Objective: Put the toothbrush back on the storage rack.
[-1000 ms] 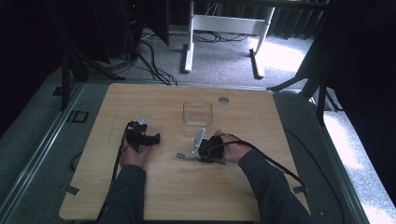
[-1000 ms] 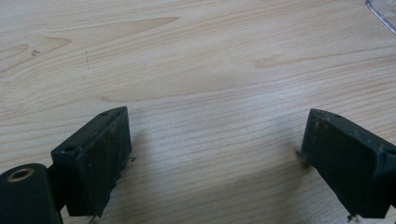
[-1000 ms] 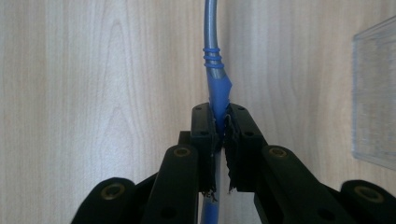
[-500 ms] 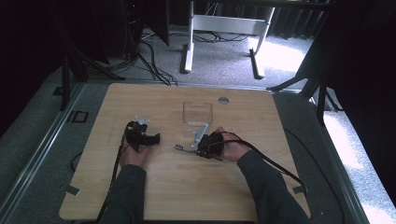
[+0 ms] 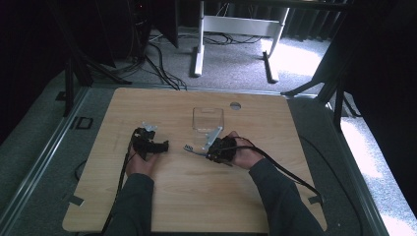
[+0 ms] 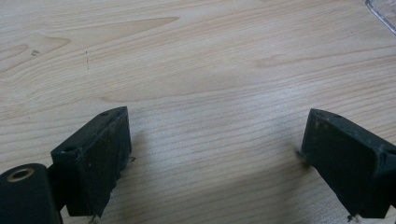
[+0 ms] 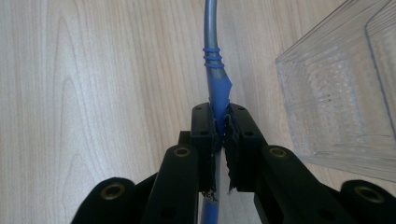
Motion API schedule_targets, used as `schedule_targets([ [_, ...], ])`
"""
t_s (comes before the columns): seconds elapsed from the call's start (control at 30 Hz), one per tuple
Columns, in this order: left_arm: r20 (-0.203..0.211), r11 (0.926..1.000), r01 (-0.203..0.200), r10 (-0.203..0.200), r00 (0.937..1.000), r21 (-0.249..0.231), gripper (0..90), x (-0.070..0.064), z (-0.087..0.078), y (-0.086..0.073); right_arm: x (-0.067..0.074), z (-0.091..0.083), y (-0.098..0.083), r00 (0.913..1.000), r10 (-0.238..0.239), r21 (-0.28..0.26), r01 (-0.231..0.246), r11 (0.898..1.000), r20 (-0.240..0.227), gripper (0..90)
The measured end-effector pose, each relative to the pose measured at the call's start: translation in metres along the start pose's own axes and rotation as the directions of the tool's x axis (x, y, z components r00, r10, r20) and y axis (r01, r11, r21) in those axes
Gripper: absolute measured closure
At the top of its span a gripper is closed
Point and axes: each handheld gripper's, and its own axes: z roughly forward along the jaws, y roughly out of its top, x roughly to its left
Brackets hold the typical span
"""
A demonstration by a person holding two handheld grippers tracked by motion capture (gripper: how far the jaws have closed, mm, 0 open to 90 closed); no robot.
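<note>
Right gripper clamps a blue-handled tool just beside the clear box, not yet inside it; left gripper gapes wide, empty.

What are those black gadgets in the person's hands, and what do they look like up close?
Two handheld grippers: left gripper and right gripper, each matte black with two blocky jaws, brass-ringed screw holes, a grey plate on top and a trailing black cable. Dark grey long sleeves cover both forearms.

blue-handled grey tool clamped at handle, just beside clear box.
</note>
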Motion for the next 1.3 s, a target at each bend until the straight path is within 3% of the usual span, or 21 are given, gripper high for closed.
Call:
schedule_targets([
  [1.3,0.000,1.0000,0.000,0.000,1.0000,0.000,8.6,0.000,0.000,0.000,-0.009,-0.015,0.003,0.9913,0.107,-0.114,-0.097,0.989,0.078,82.1],
])
